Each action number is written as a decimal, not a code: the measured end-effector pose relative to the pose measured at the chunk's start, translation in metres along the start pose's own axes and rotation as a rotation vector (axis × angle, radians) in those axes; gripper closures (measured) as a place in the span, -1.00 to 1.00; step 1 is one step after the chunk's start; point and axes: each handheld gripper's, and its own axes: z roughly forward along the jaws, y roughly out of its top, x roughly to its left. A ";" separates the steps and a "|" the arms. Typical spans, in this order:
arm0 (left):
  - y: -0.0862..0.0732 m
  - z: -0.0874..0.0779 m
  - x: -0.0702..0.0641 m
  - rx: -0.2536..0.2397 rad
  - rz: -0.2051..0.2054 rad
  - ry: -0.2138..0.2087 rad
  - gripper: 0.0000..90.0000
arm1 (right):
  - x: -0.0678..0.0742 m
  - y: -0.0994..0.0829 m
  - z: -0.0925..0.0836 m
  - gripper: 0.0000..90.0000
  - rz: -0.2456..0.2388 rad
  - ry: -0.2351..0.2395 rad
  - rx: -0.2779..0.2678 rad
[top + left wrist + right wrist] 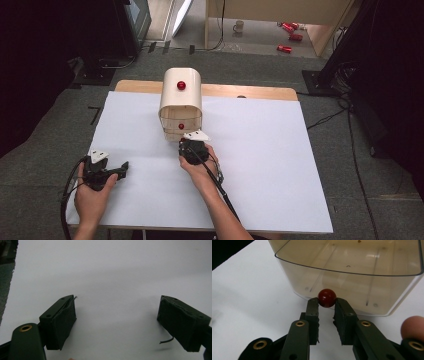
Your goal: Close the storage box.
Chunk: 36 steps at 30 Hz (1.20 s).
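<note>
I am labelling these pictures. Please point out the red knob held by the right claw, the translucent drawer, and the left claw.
red knob (327, 297), right gripper view, its round front.
translucent drawer (347, 272), right gripper view, its front rim.
left claw (117, 322), left gripper view, midway between its open jaws.

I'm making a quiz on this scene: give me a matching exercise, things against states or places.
Things:
1. left gripper
2. right gripper
3. lower red knob
4. upper red knob

States or places:
a. on the box's rounded top
b. pinched between two fingers
c. open over bare white table
d. shut on a knob at the box's front

Pairs: 1-c, 2-d, 3-b, 4-a
</note>
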 end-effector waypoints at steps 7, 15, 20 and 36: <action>0.000 0.000 0.000 0.000 0.000 0.000 -0.66 | -0.002 0.001 -0.002 0.42 -0.005 0.021 0.008; 0.000 0.000 0.000 -0.001 0.000 0.000 -0.66 | -0.007 0.005 -0.015 -0.62 -0.019 0.063 0.022; 0.000 0.000 0.000 0.000 0.001 0.001 -0.66 | -0.013 0.006 -0.026 -0.97 -0.044 0.100 0.028; 0.000 0.000 0.000 -0.001 0.001 0.001 -0.66 | -0.051 -0.003 -0.060 -1.00 -0.048 0.035 0.015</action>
